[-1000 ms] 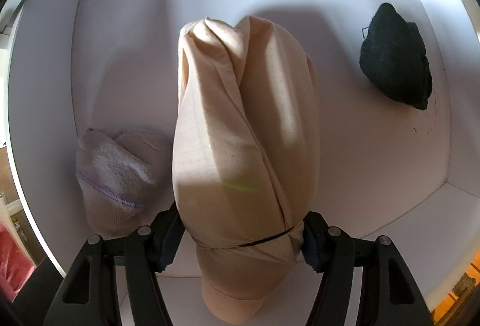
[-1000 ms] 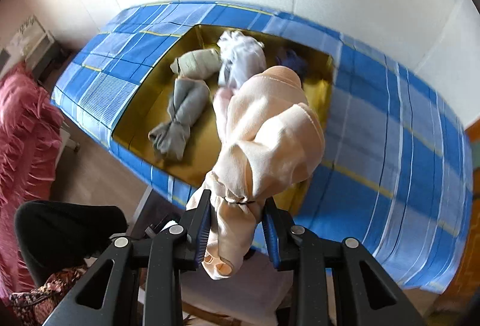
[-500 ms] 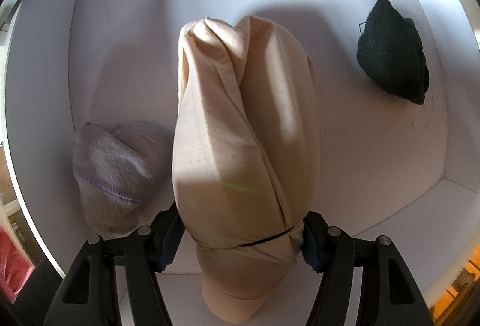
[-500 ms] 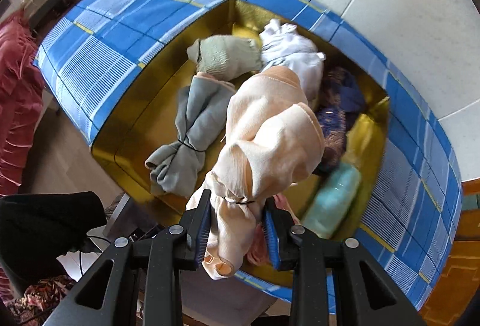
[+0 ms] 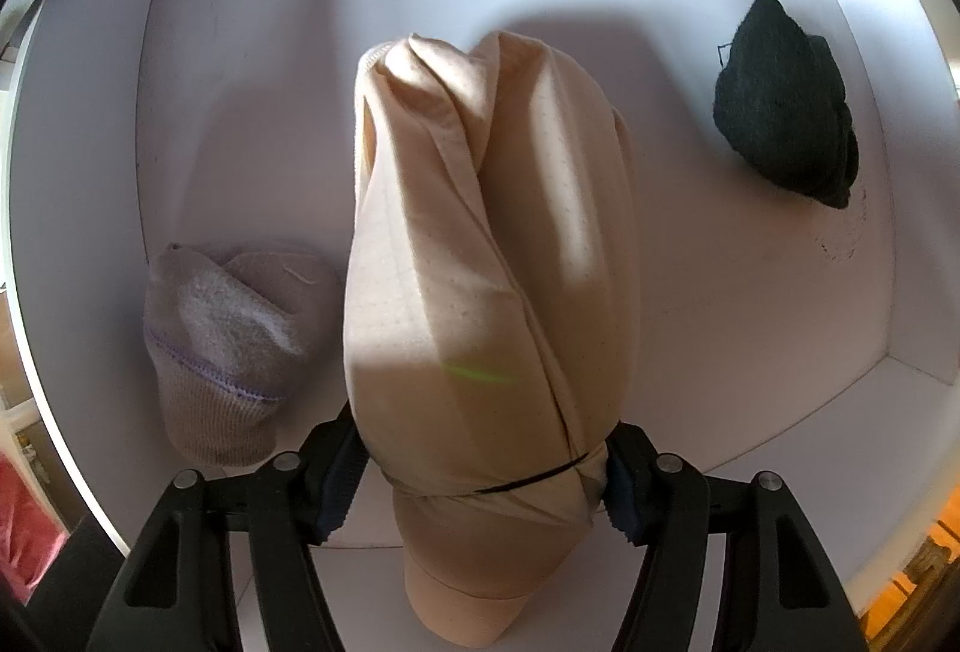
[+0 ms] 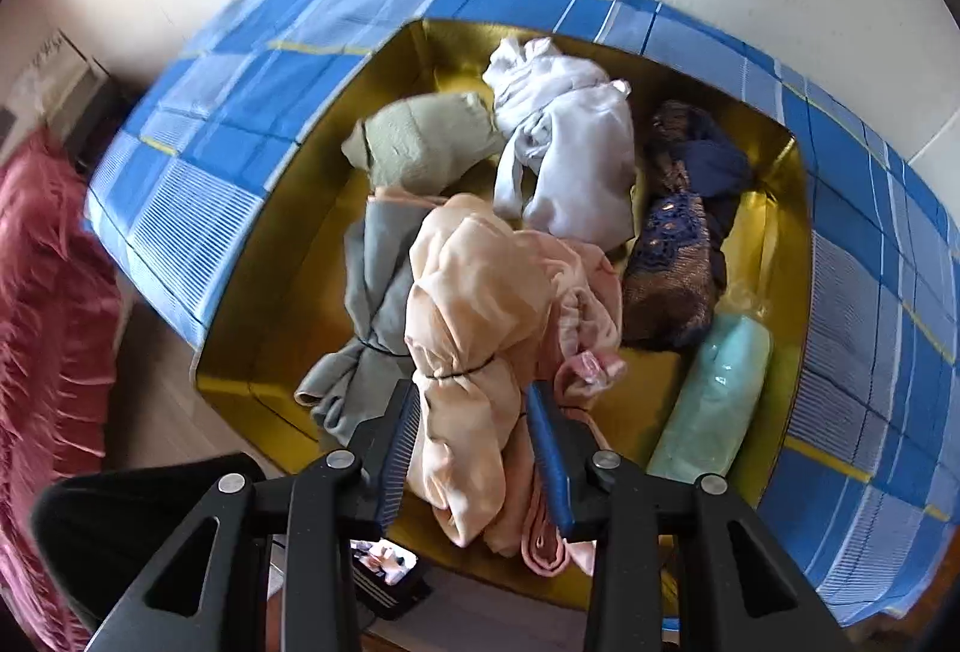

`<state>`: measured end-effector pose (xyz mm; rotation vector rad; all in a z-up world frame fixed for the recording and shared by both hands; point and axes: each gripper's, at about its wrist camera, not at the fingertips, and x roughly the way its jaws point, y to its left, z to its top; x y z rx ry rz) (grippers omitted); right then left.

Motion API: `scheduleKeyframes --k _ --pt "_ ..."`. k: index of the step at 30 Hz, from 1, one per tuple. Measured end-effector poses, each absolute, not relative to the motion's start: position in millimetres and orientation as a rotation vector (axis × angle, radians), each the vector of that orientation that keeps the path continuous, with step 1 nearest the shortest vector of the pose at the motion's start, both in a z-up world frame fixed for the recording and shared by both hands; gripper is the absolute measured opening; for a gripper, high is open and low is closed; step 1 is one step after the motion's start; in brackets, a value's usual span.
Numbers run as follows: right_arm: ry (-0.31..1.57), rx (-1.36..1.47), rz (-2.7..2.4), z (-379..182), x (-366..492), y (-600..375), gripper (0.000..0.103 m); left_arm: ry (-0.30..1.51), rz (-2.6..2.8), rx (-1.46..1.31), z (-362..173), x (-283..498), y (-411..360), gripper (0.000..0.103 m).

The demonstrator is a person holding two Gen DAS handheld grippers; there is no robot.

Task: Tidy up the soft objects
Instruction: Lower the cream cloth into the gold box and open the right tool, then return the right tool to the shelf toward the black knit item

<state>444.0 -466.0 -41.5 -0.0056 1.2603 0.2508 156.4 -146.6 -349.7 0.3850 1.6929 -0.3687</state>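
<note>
White walls are closing the scene on both sides: a white bin (image 5: 780, 364) under the left hand, a tiled wall behind the blue checked cloth (image 6: 198, 124) under the right.

Nearest, the left gripper (image 5: 483, 478) is pinching a beige cloth bundle (image 5: 480, 256) just at its black band, the jaws pressing on both sides, and the bundle is hanging straight down into the white bin. A grey sock roll (image 5: 234, 346) is lying near the left wall, and a black roll (image 5: 786, 118) further off to the right, so the free floor between them looks like the good place to set it.

The right gripper (image 6: 474, 424) is standing around the tail of a peach bundle (image 6: 474, 304) which is already lying in the gold box (image 6: 252, 394) on top of a grey bundle (image 6: 372, 292). Its jaws have just been opening, and the pads seem to be parting from the cloth, though I cannot tell this surely. Beyond are lying a green roll (image 6: 420, 148), a white bundle (image 6: 570, 160), a dark blue one (image 6: 684, 232) and a mint roll (image 6: 714, 394).

To do this well, I think the right hand should open wider before lifting, so the cloth is not dragged out.
</note>
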Motion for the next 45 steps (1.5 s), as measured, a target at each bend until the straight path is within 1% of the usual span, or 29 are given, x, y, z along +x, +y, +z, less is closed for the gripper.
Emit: scheduleKeyframes --k 1,4,8,11,15,17,18,19,26,29,36,42,45 --pt "1.266 -0.015 0.25 -44 442 -465 0.029 1.693 -0.368 0.384 -351 155 -147 0.067" --pt "1.292 -0.019 0.249 -57 437 -460 0.022 1.693 -0.367 0.383 -350 154 -149 0.067" --pt "1.282 -0.011 0.229 -73 443 -452 0.019 1.694 -0.368 0.379 -349 154 -150 0.067" --pt "1.24 -0.027 0.147 -76 455 -458 0.019 1.699 -0.366 0.371 -349 156 -149 0.067" --pt "1.225 -0.008 0.098 -74 461 -474 0.02 1.7 -0.369 0.373 -353 159 -144 0.067" --pt "1.221 0.007 0.153 -71 455 -476 0.025 1.7 -0.368 0.38 -353 159 -143 0.068" --pt "1.219 0.01 0.174 -71 452 -478 0.03 1.699 -0.366 0.384 -353 159 -145 0.068" --pt "1.218 0.015 0.202 -69 446 -480 0.03 1.698 -0.365 0.387 -354 159 -146 0.068" --pt "1.09 0.139 0.264 -42 400 -516 0.031 1.695 -0.357 0.393 -353 158 -150 0.069" --pt "1.067 0.169 0.275 -38 387 -524 0.031 1.692 -0.353 0.405 -353 156 -153 0.069" --pt "1.004 0.155 0.279 -35 335 -538 0.031 1.69 -0.35 0.402 -352 154 -153 0.068" --pt "0.965 0.083 0.315 -62 274 -531 0.033 1.689 -0.344 0.38 -353 153 -142 0.066" --pt "1.043 0.007 0.33 -105 246 -521 0.034 1.687 -0.343 0.385 -353 151 -141 0.066"
